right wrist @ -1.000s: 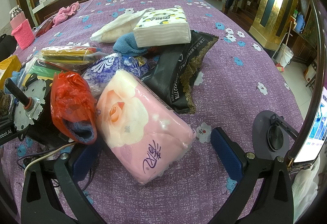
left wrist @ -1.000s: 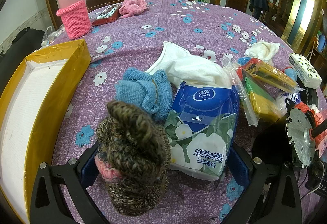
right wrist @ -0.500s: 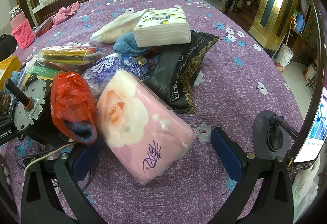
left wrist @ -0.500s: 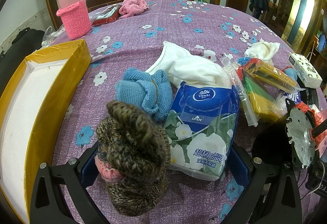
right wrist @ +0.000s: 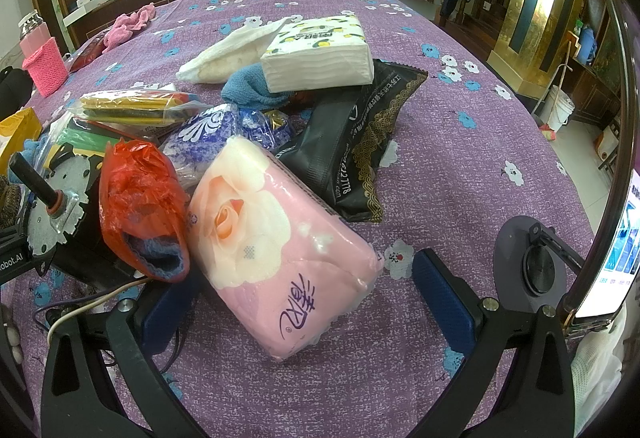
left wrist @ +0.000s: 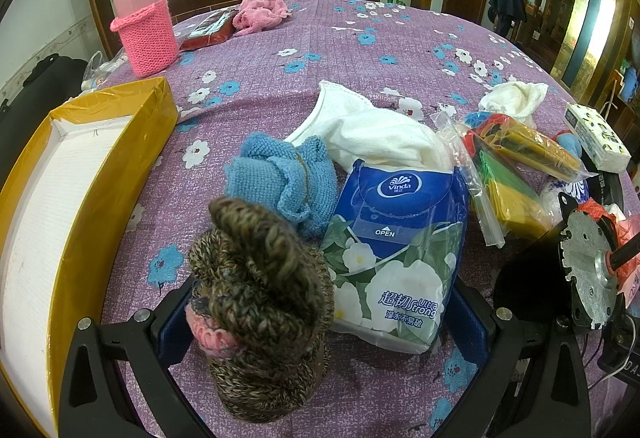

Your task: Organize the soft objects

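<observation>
Nothing shifted since a second earlier. Left gripper (left wrist: 316,314) gaped wide, gripping nothing: one brown knitted hat (left wrist: 260,278) and one Vinda tissue pack (left wrist: 400,250) between its fingers. Right gripper (right wrist: 304,294) equally wide, empty, straddling one pink rose tissue pack (right wrist: 272,242); one red bag (right wrist: 140,202) beside its left finger.

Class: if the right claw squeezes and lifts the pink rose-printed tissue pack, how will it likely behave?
The pink rose-printed tissue pack probably dents: its wrapper looks puffy. The glossy film may slip. Likely light for its size, being tissue.
</observation>
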Demonstrator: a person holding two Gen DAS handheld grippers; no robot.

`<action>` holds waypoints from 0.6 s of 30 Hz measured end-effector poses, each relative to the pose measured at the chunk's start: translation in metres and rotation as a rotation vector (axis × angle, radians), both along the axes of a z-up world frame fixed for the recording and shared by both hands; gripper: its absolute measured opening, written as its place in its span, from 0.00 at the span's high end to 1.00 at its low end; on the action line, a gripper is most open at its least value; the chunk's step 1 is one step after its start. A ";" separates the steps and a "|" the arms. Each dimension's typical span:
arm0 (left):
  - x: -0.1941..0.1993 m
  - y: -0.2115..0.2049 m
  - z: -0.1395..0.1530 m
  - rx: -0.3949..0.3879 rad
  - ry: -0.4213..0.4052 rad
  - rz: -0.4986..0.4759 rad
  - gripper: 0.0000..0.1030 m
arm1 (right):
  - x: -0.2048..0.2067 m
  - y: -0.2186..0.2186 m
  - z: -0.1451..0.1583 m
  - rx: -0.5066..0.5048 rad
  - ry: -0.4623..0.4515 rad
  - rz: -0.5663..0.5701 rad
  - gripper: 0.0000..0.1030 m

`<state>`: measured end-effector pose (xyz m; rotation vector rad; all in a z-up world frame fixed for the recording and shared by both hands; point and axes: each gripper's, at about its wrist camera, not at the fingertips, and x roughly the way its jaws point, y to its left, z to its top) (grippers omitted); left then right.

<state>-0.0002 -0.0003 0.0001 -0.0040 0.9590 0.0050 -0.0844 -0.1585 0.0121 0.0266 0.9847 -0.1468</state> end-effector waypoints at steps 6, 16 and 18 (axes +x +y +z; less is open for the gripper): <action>0.000 0.000 0.000 0.000 0.000 0.000 0.01 | 0.000 0.000 0.000 0.000 0.000 0.000 0.00; -0.004 -0.001 0.003 -0.009 0.035 0.003 0.01 | 0.000 0.000 0.000 0.000 0.000 0.000 0.00; -0.004 -0.001 0.002 -0.007 0.030 0.000 0.01 | 0.000 0.000 0.000 0.000 0.000 0.000 0.00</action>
